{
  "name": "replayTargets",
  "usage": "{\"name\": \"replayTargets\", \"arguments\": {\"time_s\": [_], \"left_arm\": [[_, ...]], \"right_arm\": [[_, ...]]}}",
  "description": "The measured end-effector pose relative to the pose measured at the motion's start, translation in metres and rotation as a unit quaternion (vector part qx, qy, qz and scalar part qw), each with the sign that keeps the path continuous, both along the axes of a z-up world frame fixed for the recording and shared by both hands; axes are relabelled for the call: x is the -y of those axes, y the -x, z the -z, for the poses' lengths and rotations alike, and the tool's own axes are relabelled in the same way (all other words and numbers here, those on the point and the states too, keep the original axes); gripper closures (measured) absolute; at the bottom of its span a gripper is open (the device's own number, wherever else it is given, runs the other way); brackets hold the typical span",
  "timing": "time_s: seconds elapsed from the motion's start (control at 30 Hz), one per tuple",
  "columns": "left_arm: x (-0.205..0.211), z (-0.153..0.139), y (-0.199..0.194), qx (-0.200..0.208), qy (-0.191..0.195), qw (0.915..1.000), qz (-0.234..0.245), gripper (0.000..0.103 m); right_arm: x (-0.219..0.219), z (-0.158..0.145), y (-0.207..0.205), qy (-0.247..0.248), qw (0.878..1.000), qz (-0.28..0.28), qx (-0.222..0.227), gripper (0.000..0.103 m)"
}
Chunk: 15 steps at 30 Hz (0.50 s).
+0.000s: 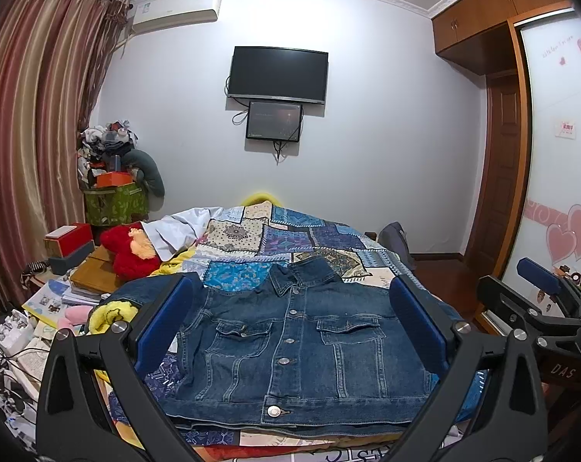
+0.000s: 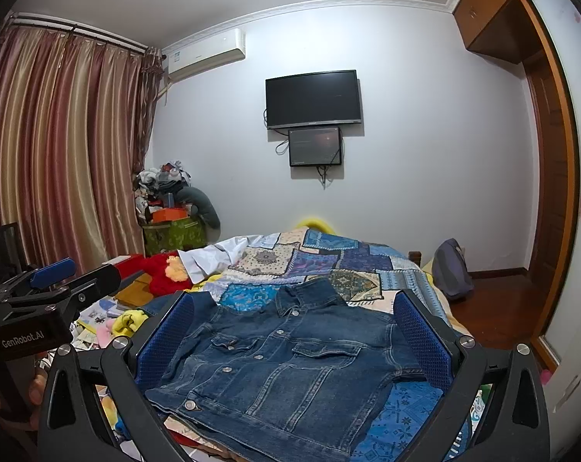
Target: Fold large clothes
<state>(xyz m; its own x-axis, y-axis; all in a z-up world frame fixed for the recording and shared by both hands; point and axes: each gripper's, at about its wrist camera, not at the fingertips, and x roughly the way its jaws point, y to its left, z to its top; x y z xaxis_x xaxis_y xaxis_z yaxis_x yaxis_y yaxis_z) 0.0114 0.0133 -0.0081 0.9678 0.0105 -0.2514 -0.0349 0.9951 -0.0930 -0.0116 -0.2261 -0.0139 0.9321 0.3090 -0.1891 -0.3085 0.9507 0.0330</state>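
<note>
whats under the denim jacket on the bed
The denim jacket lies front-up on a blue patchwork quilt; a yellow cloth pokes out by its left sleeve. The quilt directly beneath, and anything under it, is covered. Both grippers are open, holding nothing.

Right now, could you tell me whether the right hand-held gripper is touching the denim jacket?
Cannot tell. In the right wrist view, the right hand-held gripper is open, its fingers framing the denim jacket on the bed; no contact or gap shows plainly.
</note>
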Motion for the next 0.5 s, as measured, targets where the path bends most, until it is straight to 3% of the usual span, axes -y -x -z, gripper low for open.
{"name": "replayTargets", "arguments": {"time_s": [0.5], "left_arm": [[-0.0021, 0.0004, -0.0021, -0.002, 0.002, 1.0, -0.003, 0.0]], "right_arm": [[-0.0012, 0.001, 0.0017, -0.001, 1.0, 0.001, -0.002, 0.0]]}}
